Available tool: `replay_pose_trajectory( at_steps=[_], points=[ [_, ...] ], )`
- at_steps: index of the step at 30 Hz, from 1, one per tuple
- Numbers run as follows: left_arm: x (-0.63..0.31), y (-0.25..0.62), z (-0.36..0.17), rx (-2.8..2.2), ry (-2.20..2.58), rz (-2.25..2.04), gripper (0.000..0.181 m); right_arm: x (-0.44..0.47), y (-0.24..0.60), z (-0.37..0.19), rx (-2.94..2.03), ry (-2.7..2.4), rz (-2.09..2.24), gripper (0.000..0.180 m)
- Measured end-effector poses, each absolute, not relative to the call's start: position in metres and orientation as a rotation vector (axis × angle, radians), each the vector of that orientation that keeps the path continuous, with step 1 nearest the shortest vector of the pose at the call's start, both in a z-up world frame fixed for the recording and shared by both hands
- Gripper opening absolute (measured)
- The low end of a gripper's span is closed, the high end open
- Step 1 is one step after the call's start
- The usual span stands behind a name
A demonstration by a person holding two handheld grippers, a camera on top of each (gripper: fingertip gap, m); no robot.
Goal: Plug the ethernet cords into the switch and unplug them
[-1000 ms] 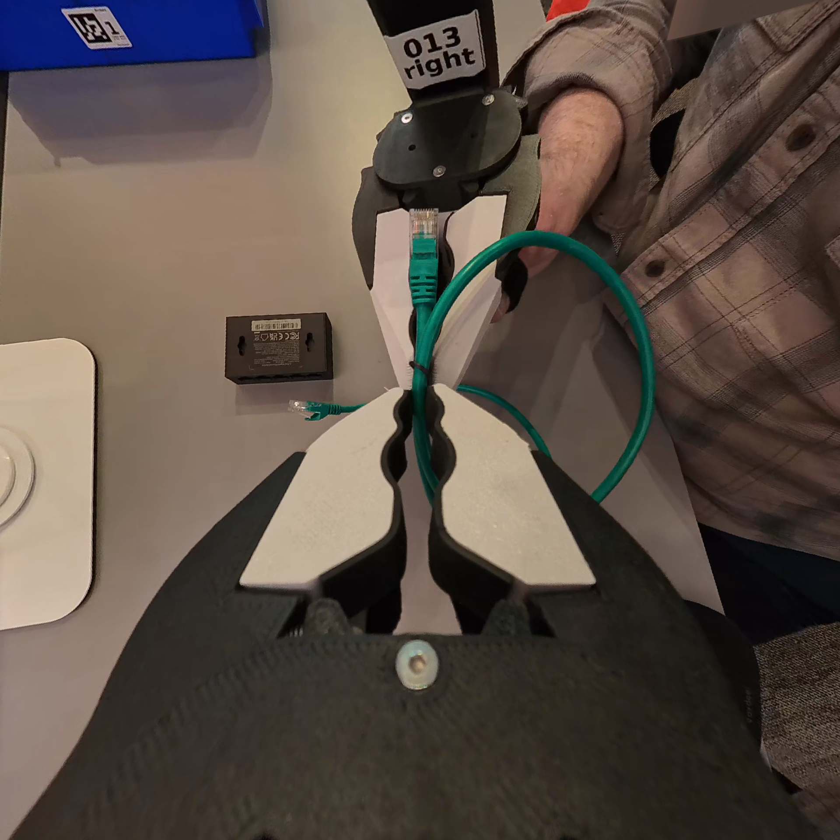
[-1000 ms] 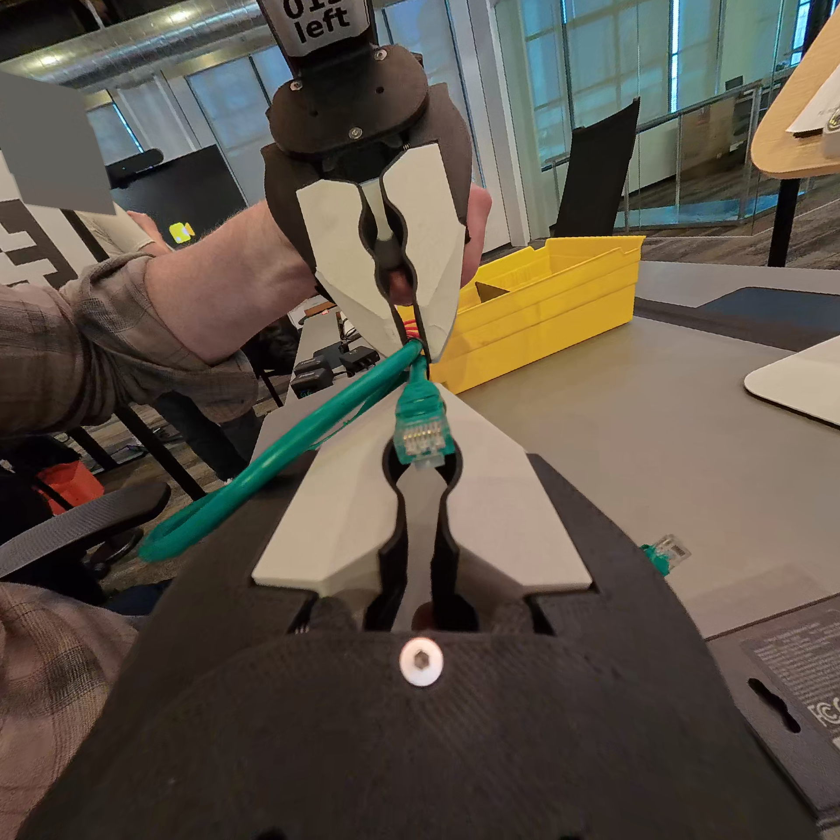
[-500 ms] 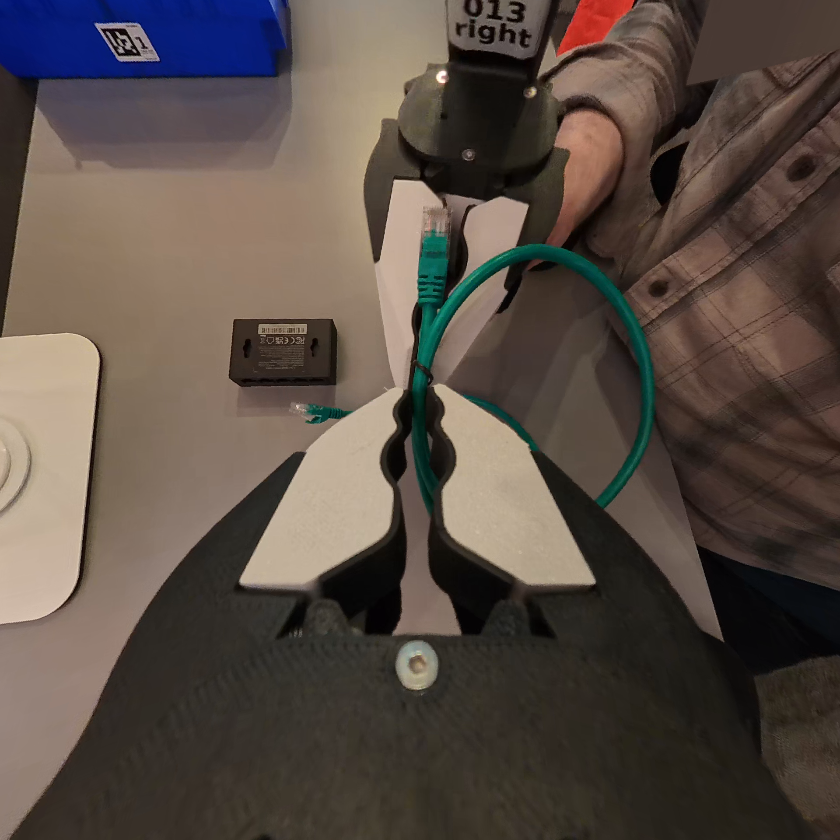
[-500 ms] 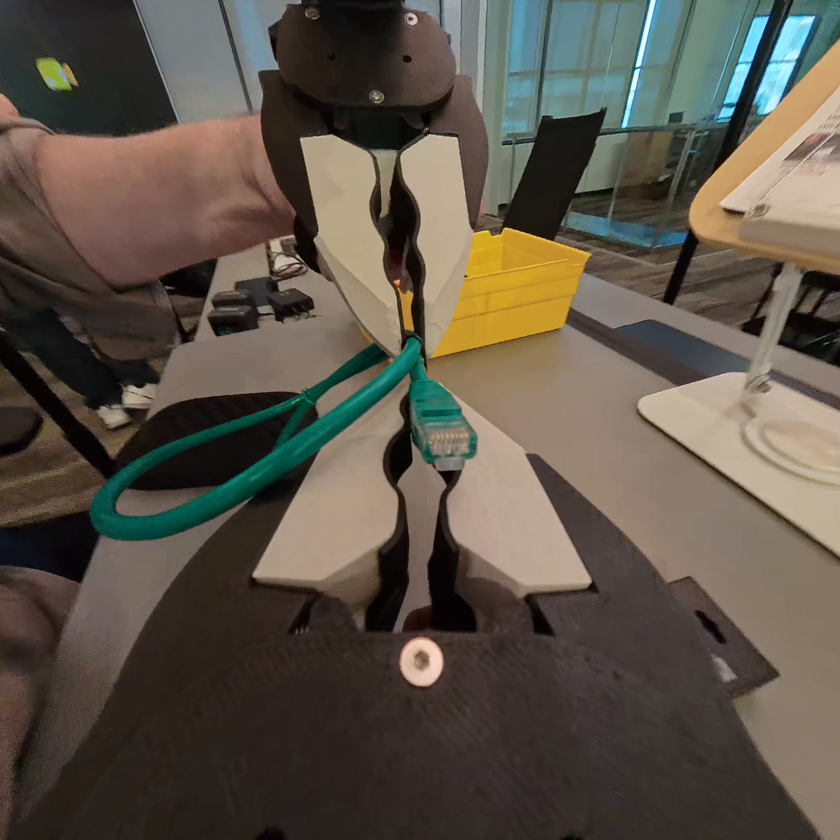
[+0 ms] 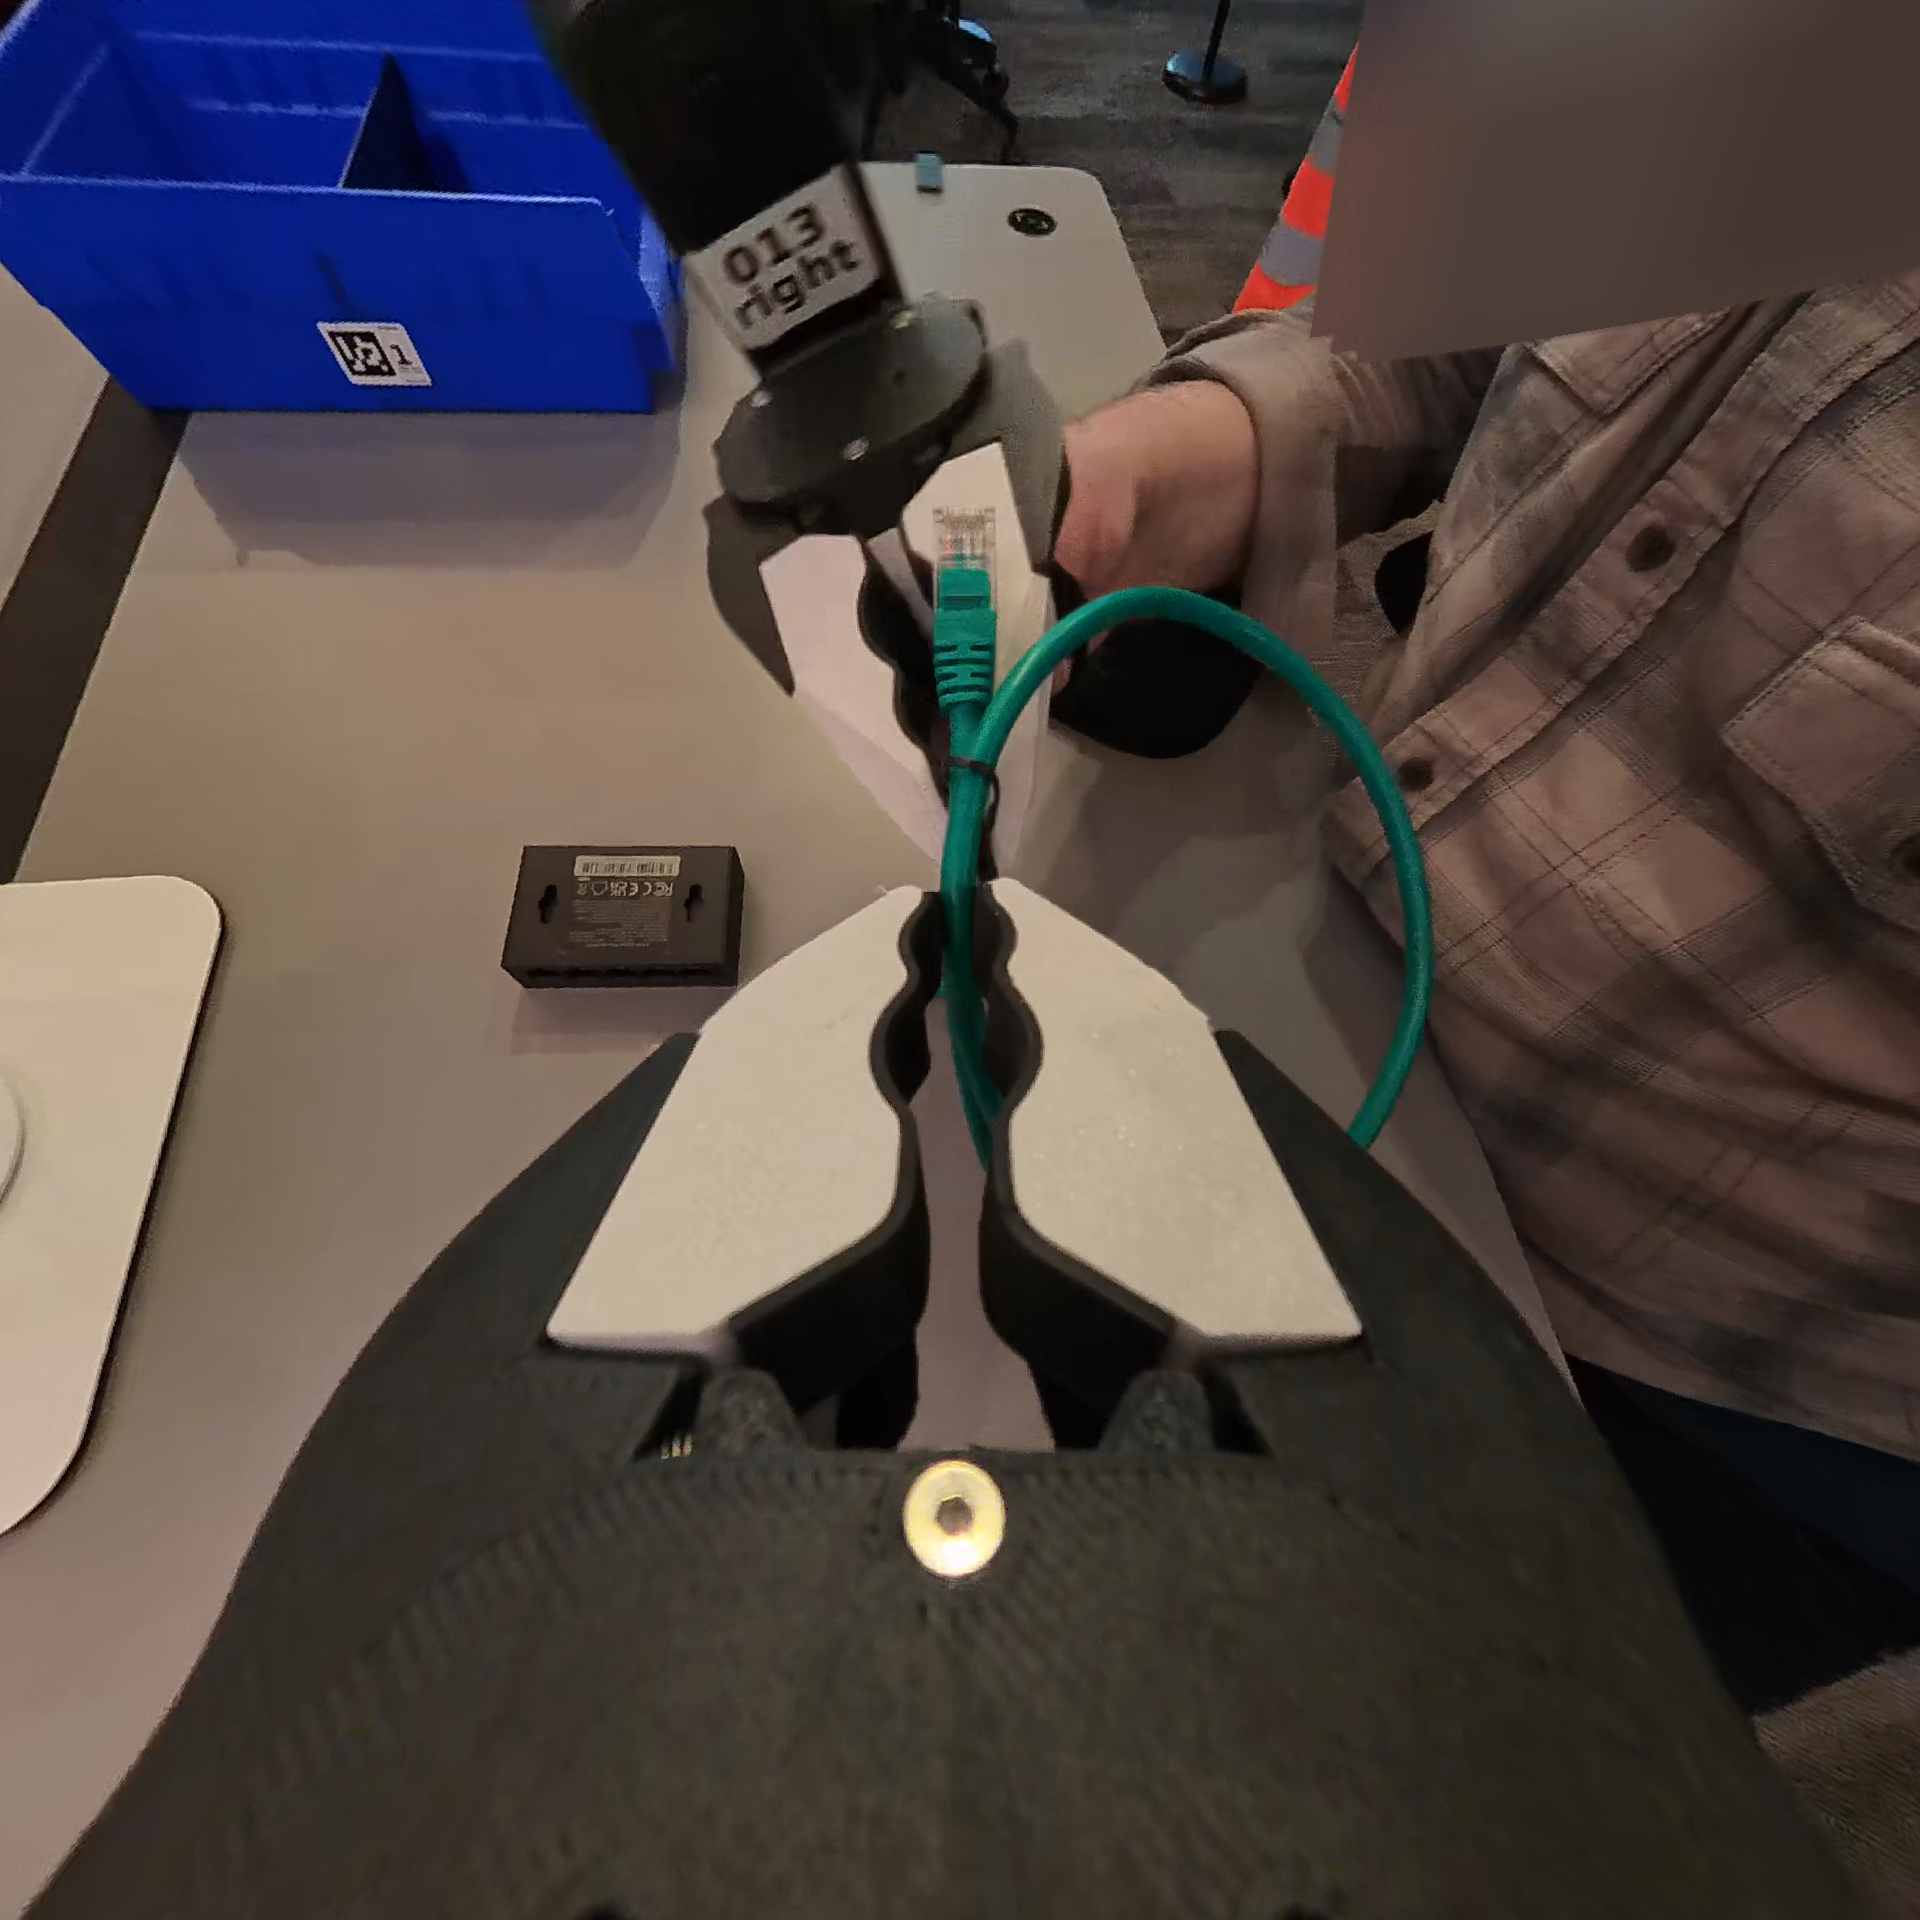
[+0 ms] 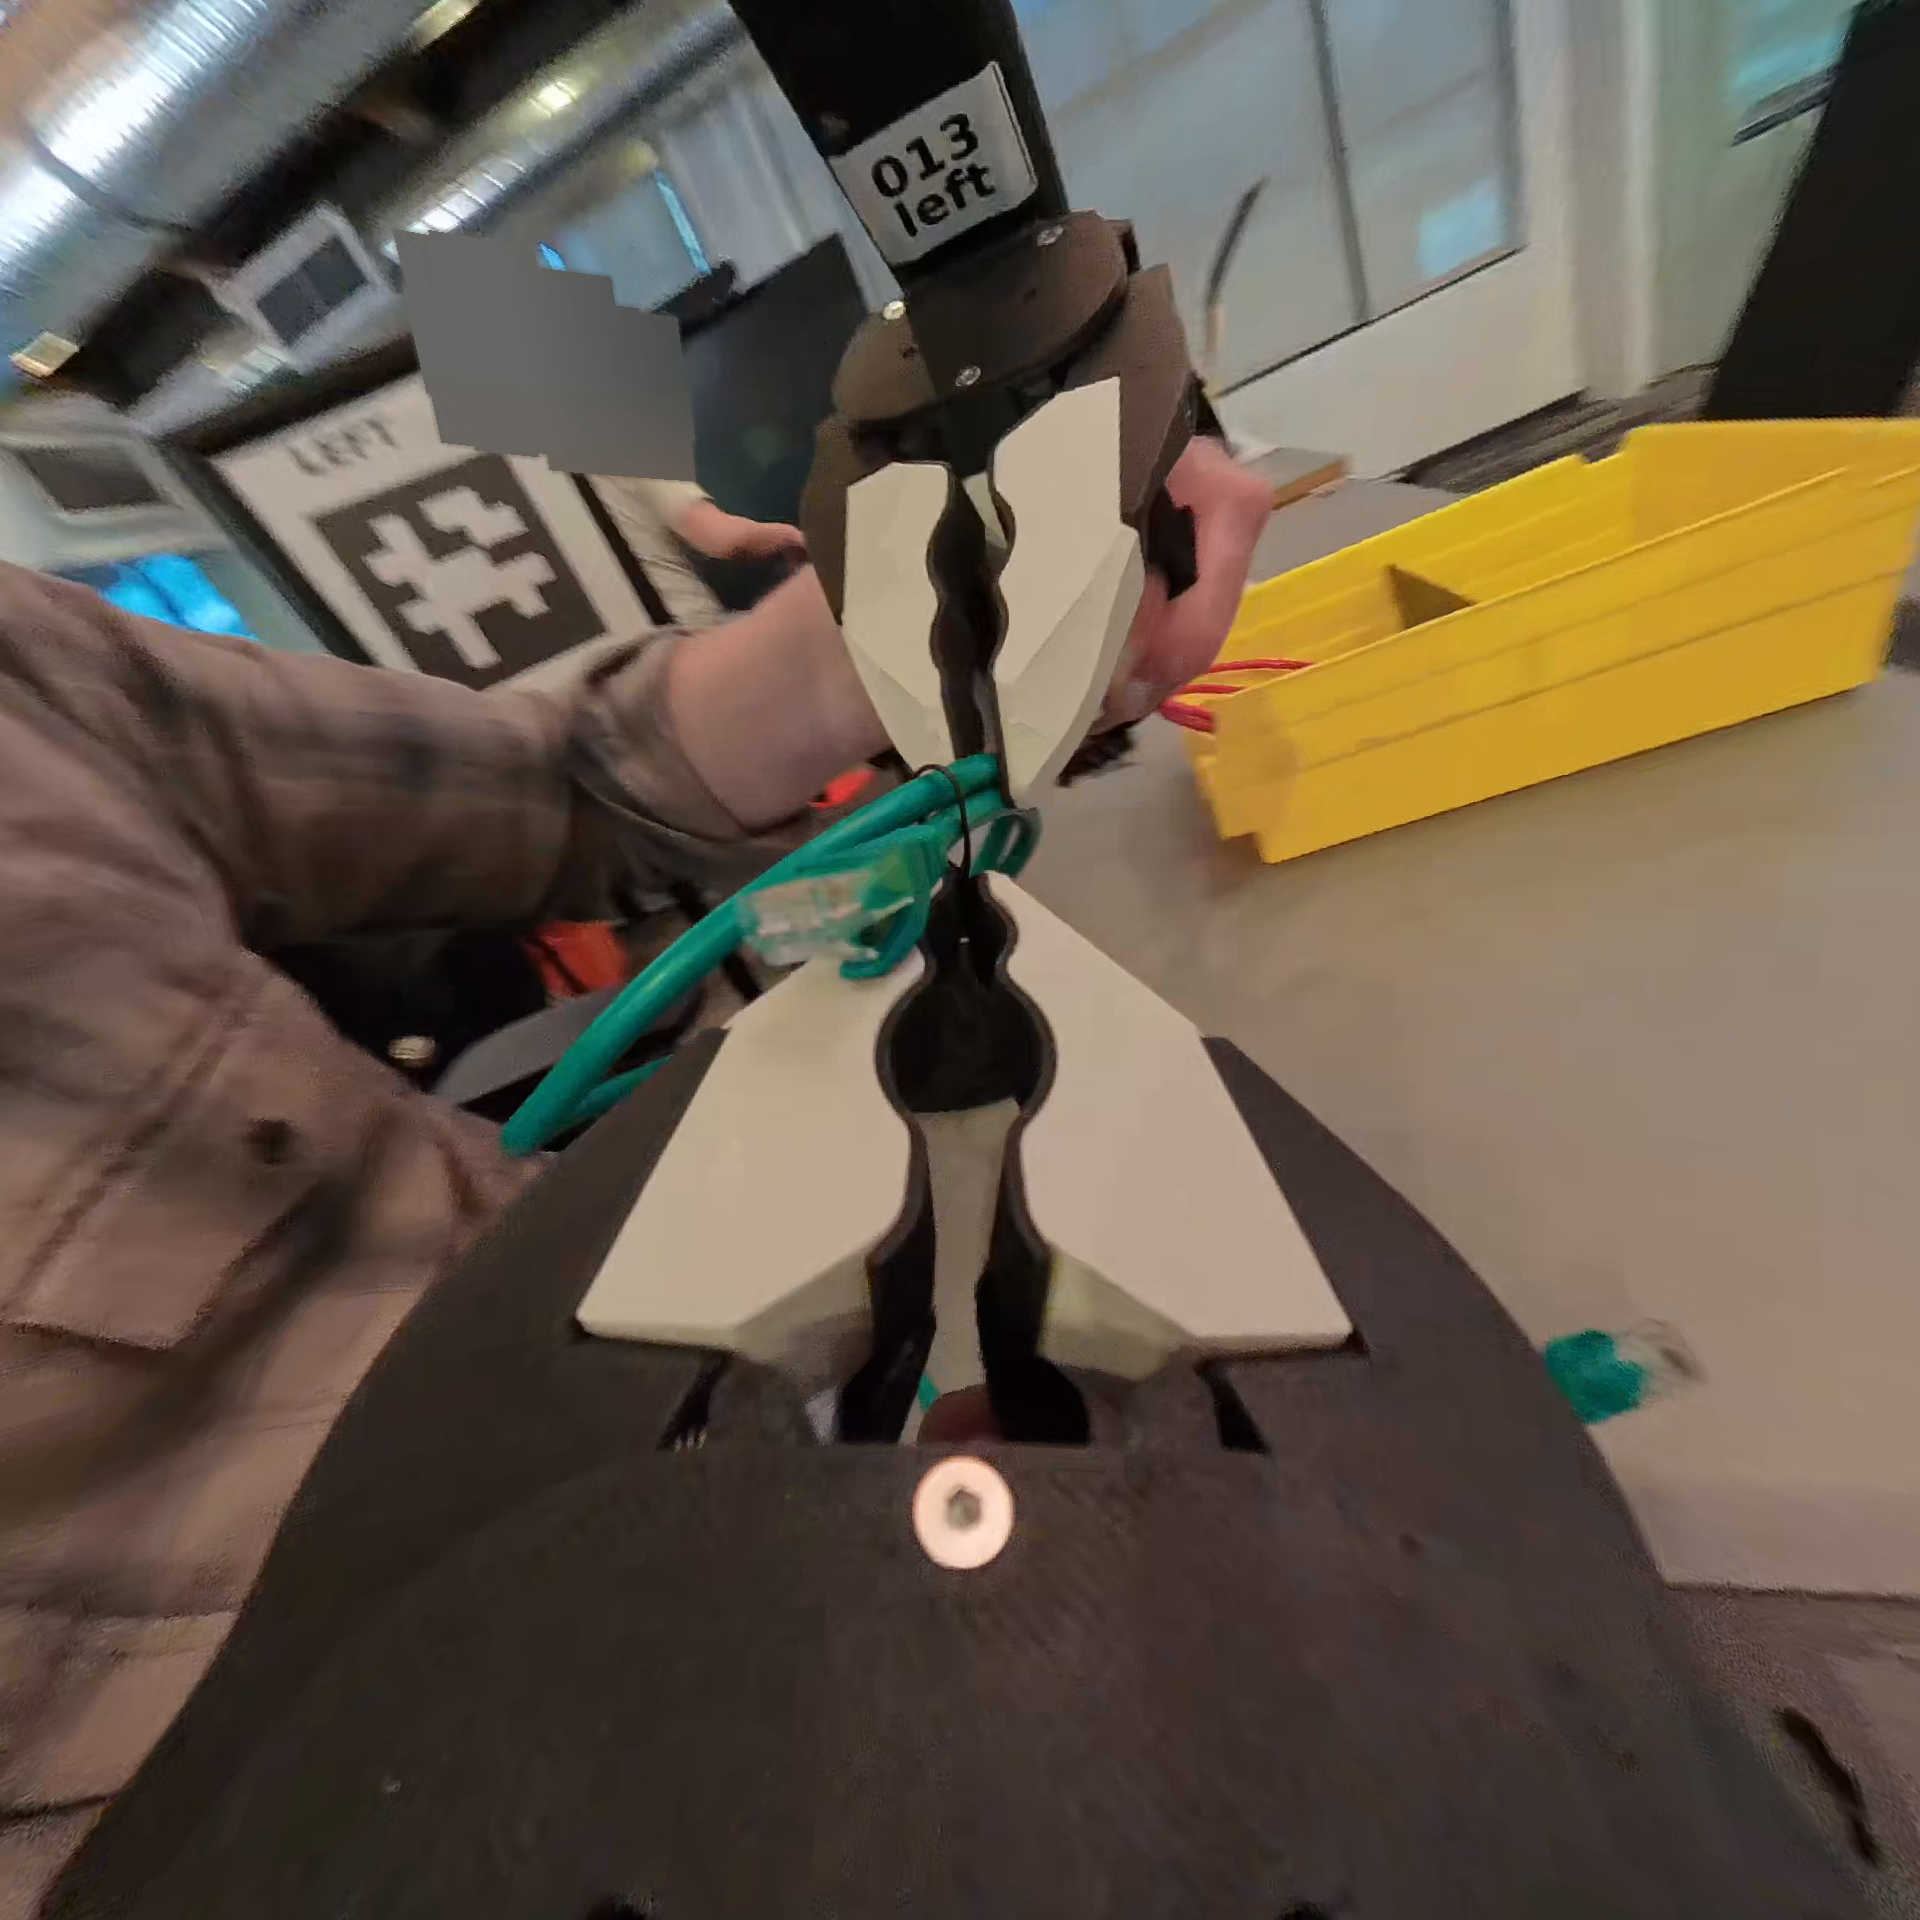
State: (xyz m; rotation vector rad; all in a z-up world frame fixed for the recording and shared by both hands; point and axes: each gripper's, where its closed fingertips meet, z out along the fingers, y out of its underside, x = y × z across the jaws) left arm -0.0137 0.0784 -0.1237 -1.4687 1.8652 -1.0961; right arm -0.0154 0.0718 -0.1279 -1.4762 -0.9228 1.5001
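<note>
A green ethernet cord (image 5: 1392,831), coiled in a loop and bound by a thin black tie (image 5: 974,769), hangs in the air between both grippers. My left gripper (image 5: 961,914) is shut on the doubled cord just below the tie; it also shows in the right wrist view (image 6: 977,758). One plug (image 5: 964,545) points up, away from me, and lies leftward in the right wrist view (image 6: 821,909). My right gripper (image 6: 961,925) is shut tip to tip with the left, and the tie's tail (image 6: 961,862) runs between its tips. The black switch (image 5: 623,914) lies bottom side up on the table.
A blue bin (image 5: 312,239) stands at the table's far left. A white pad (image 5: 94,1143) lies at the left edge. A yellow bin (image 6: 1558,665) holds red cables (image 6: 1226,691). The cord's other plug (image 6: 1610,1371) lies on the table. A person in a plaid shirt (image 5: 1662,831) sits close by. My two grippers' fingertips are within a few centimetres of each other. The black switch (image 5: 623,914) is about 20 cm from both grippers' fingertips.
The right gripper has tilted and moved down to the tie, so the plug now lies off to its left instead of on its fingers. The left gripper has kept its hold.
</note>
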Motion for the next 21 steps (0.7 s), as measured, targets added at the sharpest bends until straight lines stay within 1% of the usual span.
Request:
replay_pose_trajectory(
  at_steps=[3,8,11,14,21],
  points=[
    [-0.014,0.073,-0.124,-1.441,1.909,-1.075,0.005,-0.017,0.062,-0.127,-1.472,-0.942,1.694,0.000],
    [-0.013,0.069,-0.120,-1.400,1.915,-1.073,0.005,-0.018,0.055,-0.122,-1.427,-0.945,1.901,0.000],
    [-0.013,0.073,-0.126,-1.437,1.892,-1.048,0.005,-0.023,0.065,-0.132,-1.480,-0.967,1.691,0.000],
    [-0.012,0.079,-0.129,-1.495,1.818,-1.054,0.005,-0.024,0.081,-0.139,-1.522,-0.976,1.336,0.000],
    [-0.006,0.098,-0.128,-1.637,1.543,-1.110,0.006,-0.013,0.111,-0.139,-1.488,-0.934,0.676,0.000]
  ],
)
